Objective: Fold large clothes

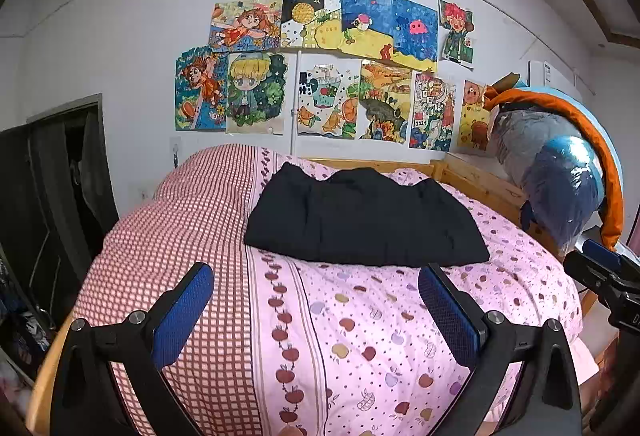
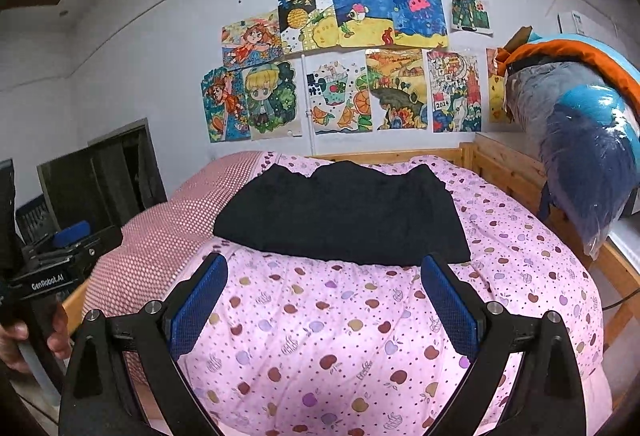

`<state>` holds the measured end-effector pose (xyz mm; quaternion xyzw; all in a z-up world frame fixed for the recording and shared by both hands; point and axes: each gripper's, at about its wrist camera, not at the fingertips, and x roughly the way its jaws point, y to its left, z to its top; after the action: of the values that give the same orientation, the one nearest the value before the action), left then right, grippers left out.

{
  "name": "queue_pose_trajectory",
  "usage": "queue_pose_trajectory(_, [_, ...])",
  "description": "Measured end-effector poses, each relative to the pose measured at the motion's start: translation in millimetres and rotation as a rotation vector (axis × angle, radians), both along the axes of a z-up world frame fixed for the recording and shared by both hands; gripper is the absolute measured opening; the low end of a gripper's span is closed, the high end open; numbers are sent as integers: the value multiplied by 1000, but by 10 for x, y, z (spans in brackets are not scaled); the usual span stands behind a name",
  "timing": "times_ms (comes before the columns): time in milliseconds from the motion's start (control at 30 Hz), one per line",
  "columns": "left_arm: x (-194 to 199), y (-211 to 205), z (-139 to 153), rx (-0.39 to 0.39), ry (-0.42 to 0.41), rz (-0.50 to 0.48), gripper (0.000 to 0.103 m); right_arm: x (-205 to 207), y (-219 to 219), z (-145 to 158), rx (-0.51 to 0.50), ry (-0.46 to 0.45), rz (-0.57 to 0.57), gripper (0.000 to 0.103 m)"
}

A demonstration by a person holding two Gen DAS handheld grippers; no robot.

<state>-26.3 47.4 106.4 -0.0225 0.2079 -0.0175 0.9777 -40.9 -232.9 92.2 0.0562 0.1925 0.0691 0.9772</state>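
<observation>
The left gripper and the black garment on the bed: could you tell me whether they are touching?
Apart. In the left wrist view the left gripper is open, and pink bedspread shows between its fingertips and the black garment.

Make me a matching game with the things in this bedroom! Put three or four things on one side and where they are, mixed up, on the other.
Things:
1. black garment
2. drawings
3. plastic-wrapped bundle
4. left tool

Places:
A. stuck on the white wall above the bed
B. piled on the wooden frame at the right side of the bed
C. lying flat on the pink apple-print quilt
D. open and hanging over the near end of the bed, touching nothing

Pairs: 1-C, 2-A, 3-B, 4-D
</observation>
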Motion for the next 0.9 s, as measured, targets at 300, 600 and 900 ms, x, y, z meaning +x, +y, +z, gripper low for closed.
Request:
queue_pose_trajectory(300, [19,-64,-372,38,13,-6,103,25,101,-351,-35,10,16,95])
queue_pose_trajectory(600, [118,-106,-621,86,64,-11,103,202,115,-628,7,90,20,95])
queue_pose_trajectory(900, [113,-100,-682,86,76,-22,103,250,163,-745,11,123,23,95])
